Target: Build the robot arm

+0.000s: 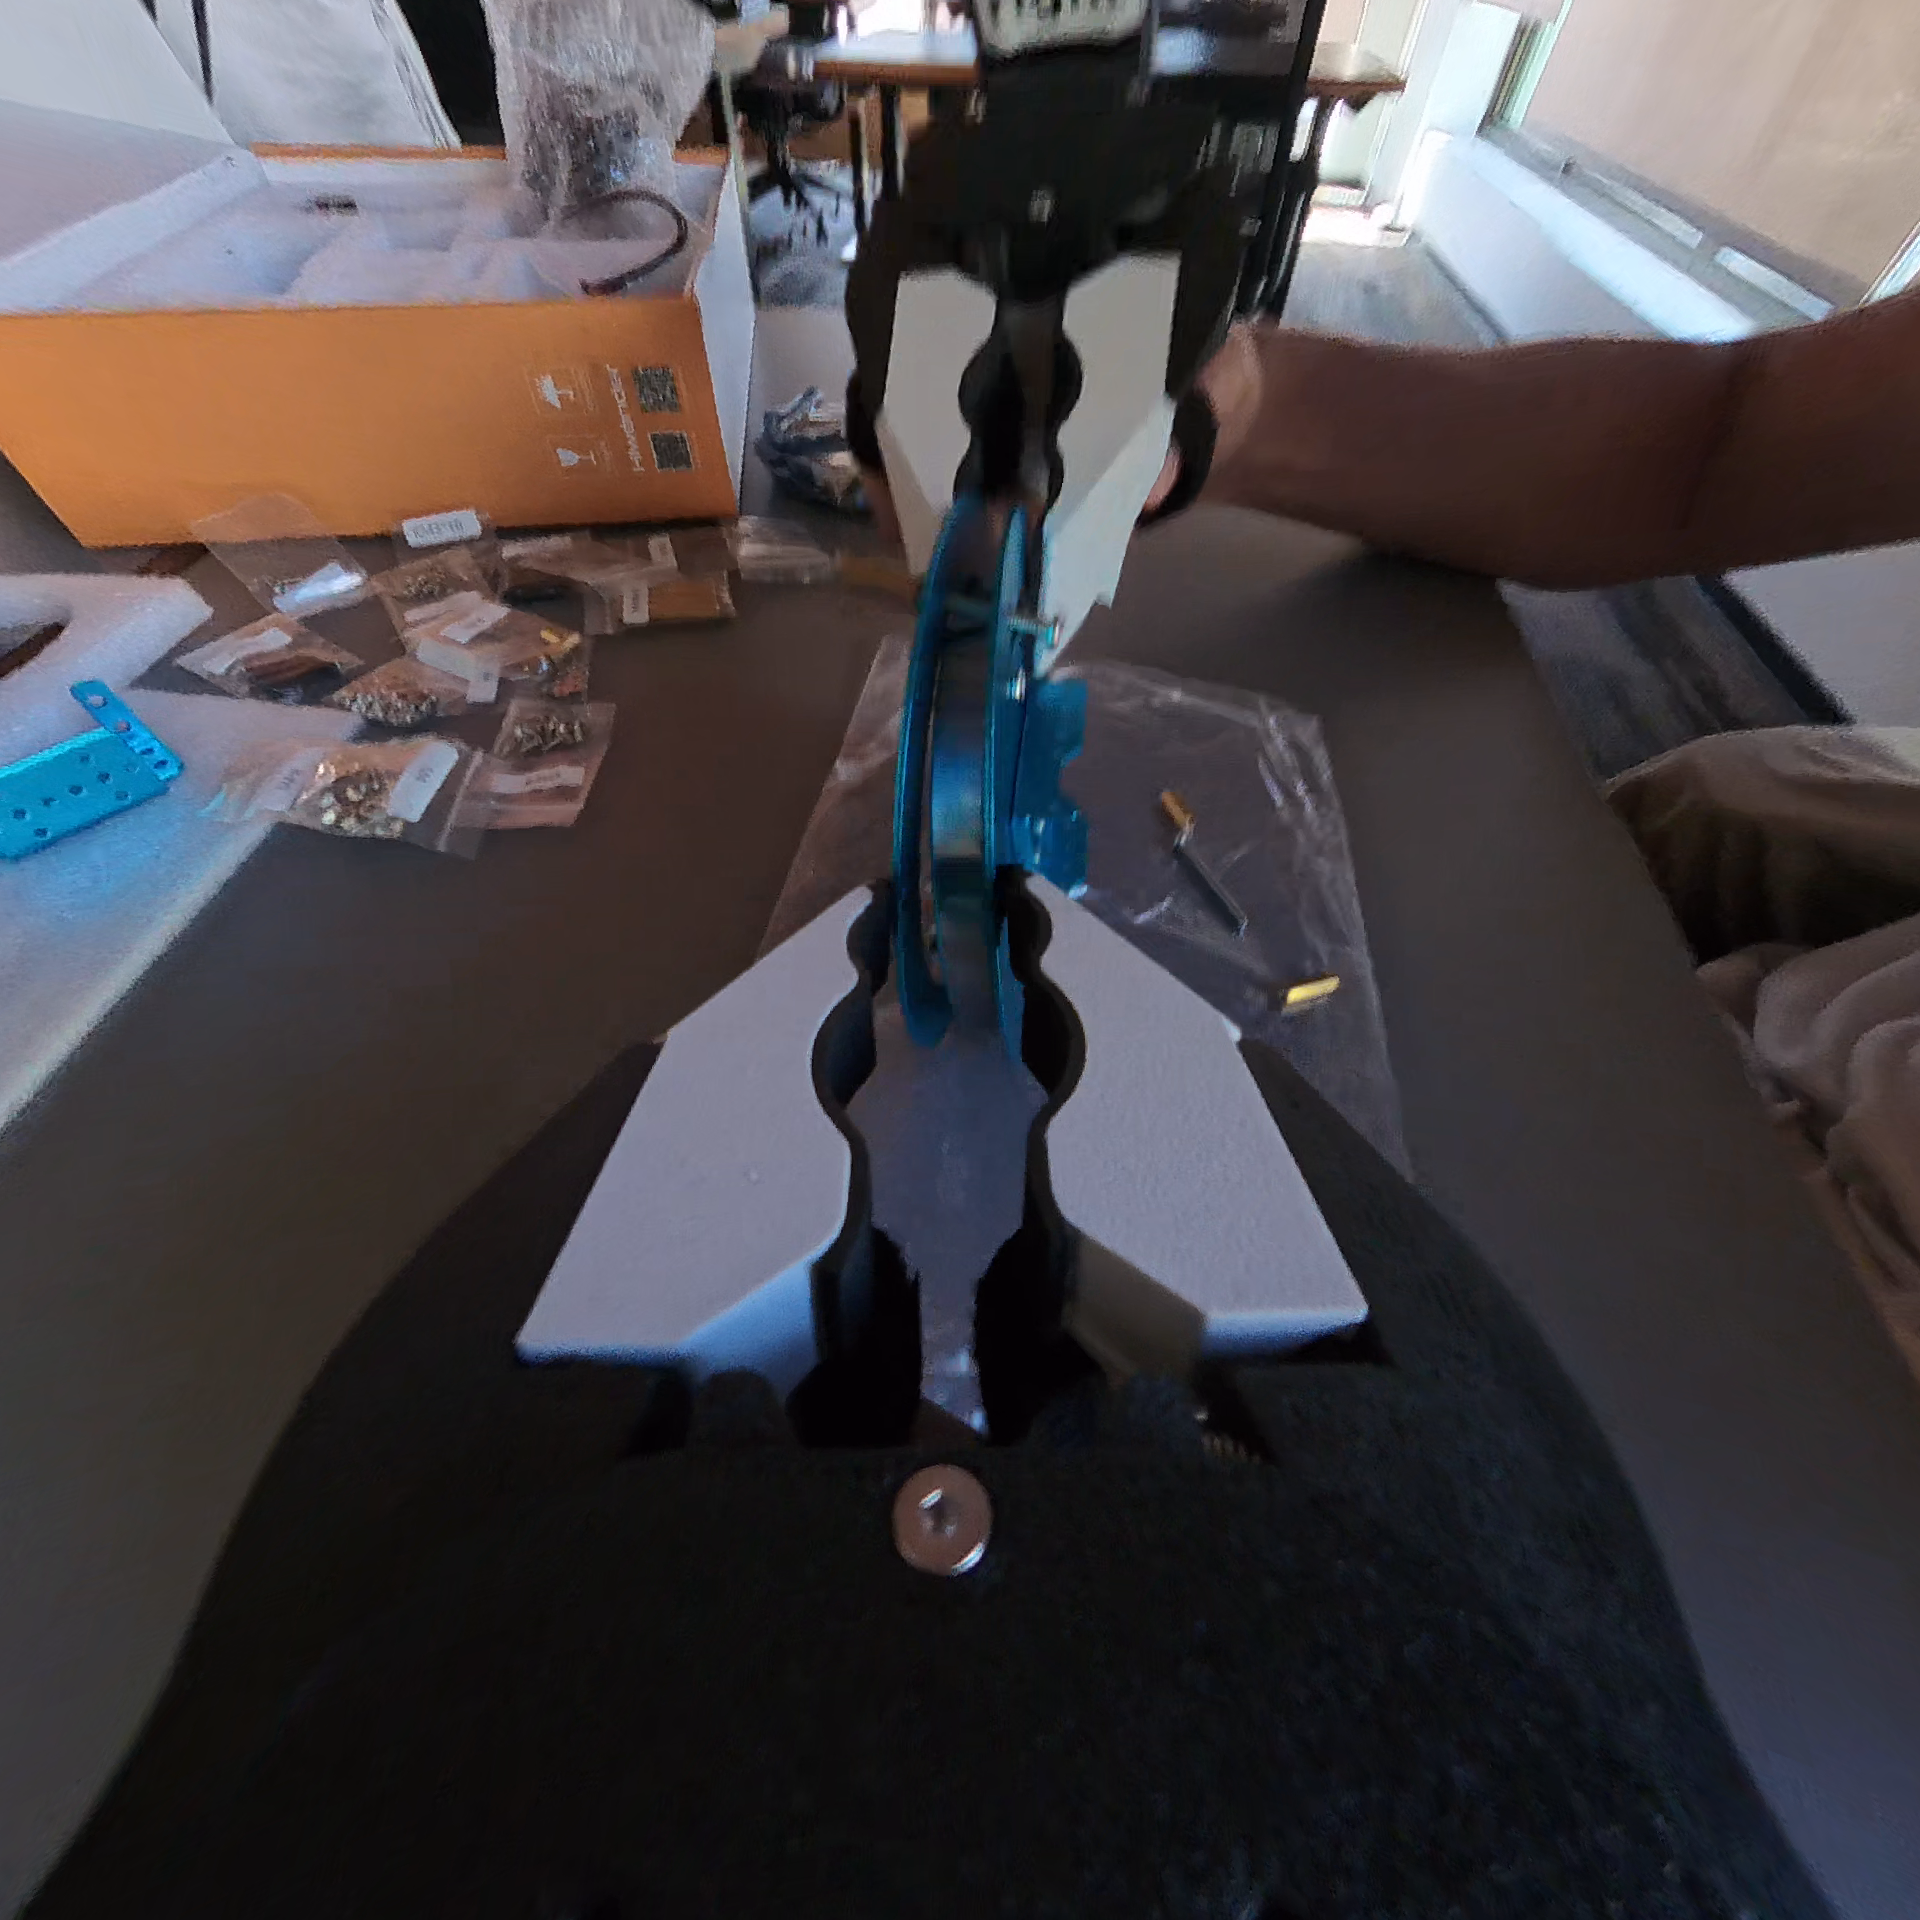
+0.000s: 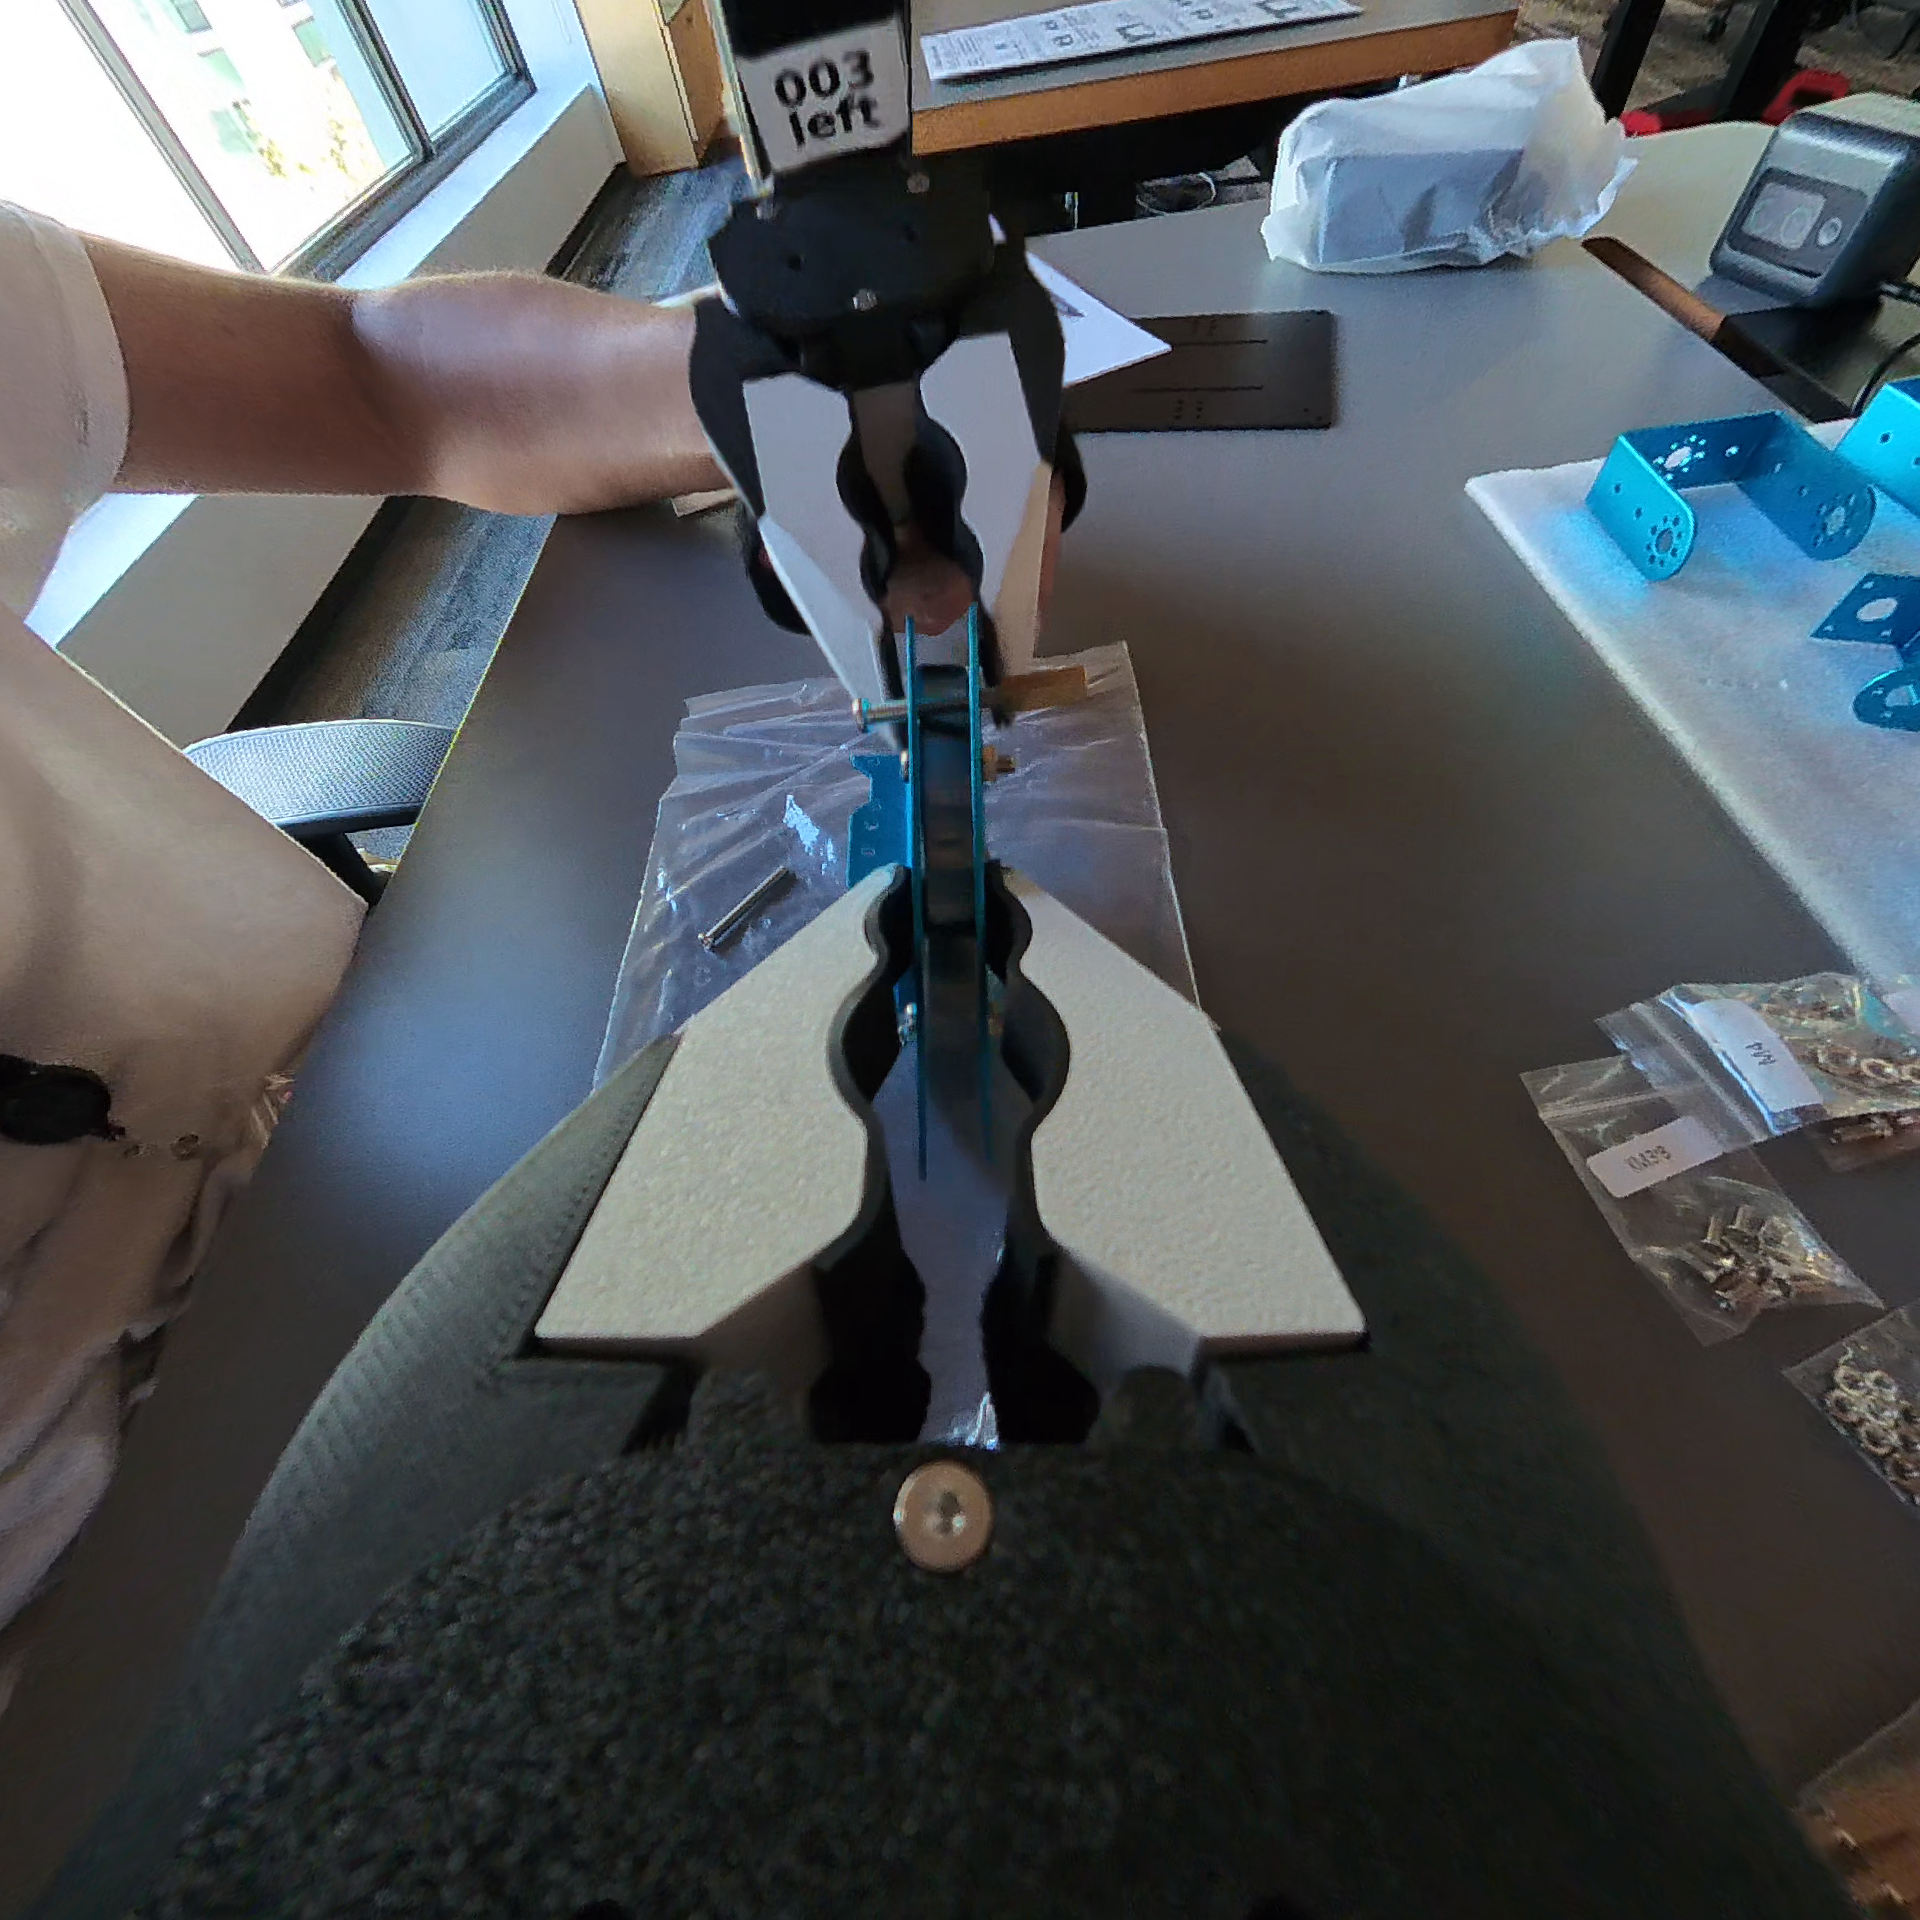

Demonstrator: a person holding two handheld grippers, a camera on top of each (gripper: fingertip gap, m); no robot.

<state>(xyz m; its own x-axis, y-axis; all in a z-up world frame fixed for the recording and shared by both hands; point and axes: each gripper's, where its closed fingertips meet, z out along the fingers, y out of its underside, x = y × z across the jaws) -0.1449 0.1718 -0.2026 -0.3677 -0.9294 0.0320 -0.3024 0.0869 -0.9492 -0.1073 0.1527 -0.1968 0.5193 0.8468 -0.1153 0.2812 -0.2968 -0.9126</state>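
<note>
While both grippers, left (image 1: 951,914) and right (image 2: 940,914), pinched blue wheel (image 1: 961,769) edge-on above table (image 1: 1455,727), uneven pull risked slip, loose bolt (image 2: 925,712) dropping.

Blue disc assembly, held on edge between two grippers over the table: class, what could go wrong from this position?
1. The left gripper and right gripper each pinch only the thin rim of the blue disc assembly, so it may twist or slip.
2. A long screw sticks out sideways near the far fingers and could snag them.
3. If dropped, it would probably land on the clear plastic bag and scatter the loose pin.
</note>
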